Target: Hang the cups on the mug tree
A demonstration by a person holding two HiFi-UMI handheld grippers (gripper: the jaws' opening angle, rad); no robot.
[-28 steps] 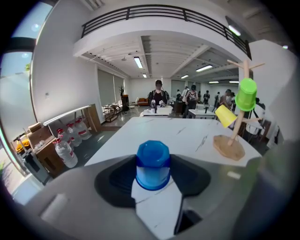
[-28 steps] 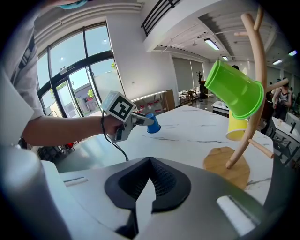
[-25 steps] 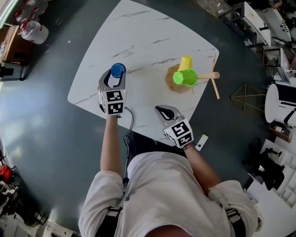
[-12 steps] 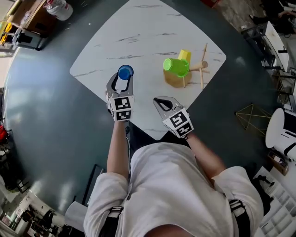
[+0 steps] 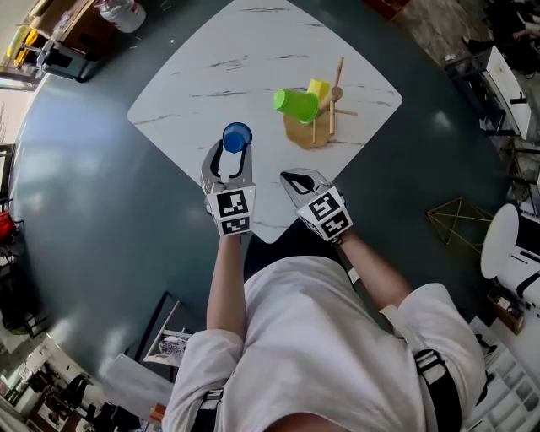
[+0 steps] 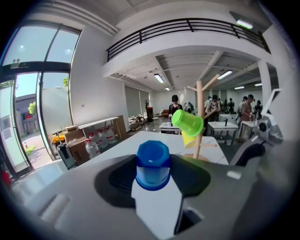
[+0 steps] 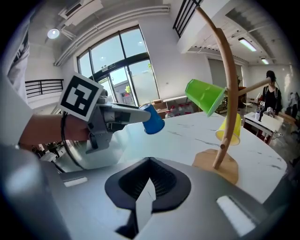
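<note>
My left gripper [image 5: 234, 148] is shut on a blue cup [image 5: 236, 137], held above the near left part of the white marble table [image 5: 211, 51]. In the left gripper view the blue cup [image 6: 153, 164] sits between the jaws. The wooden mug tree [image 5: 325, 101] stands to the right, and in that view the mug tree [image 6: 200, 117] is straight beyond the cup. A green cup [image 5: 295, 104] and a yellow cup [image 5: 318, 88] hang on it. My right gripper [image 5: 292, 178] is shut and empty at the table's near edge. From it I see the blue cup [image 7: 152, 119], green cup [image 7: 204, 96] and yellow cup [image 7: 229, 129].
The tree's round wooden base [image 5: 299, 131] rests on the table. Dark floor surrounds the table. A wire-frame object [image 5: 460, 219] and white furniture [image 5: 506, 245] stand at the right, boxes and water bottles [image 5: 118, 13] at the far left. People stand in the background of the left gripper view.
The head view has swung round. The left gripper with the blue cup now stands closer to the mug tree. The right gripper stays shut at the near edge.
</note>
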